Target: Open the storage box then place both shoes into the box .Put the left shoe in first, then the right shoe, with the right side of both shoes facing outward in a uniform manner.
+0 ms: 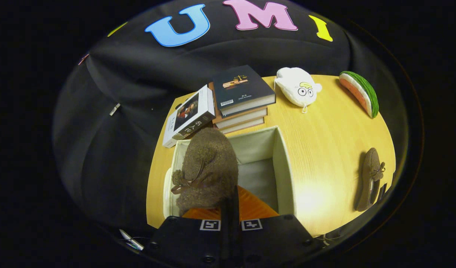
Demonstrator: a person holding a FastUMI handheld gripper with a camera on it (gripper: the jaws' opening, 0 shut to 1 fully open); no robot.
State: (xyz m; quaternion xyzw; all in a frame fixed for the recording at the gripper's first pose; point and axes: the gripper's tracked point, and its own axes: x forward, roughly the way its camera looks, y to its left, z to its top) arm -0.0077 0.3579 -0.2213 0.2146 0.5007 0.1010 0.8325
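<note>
The claw (229,208) is clamped on a fuzzy brown shoe (209,167) — its fingers are drawn tight together on the heel end, and the shoe hangs just ahead of them with its toe pointing to twelve o'clock and its little bow at nine. It hovers over the open storage box (283,163), on the box's nine o'clock side, with the pale lining bare toward three o'clock. The claw looks steeply down onto the table (324,149), tilted slightly forward. The second shoe (370,178) lies on its side well apart at three o'clock, near the table's edge. Beyond the box at twelve o'clock sits a stack of books (242,100), another book (188,117) leaning against it at eleven. Further out at one o'clock lies a white plush toy (296,89) — and past it, at two o'clock, a watermelon-slice cushion (360,93).
</note>
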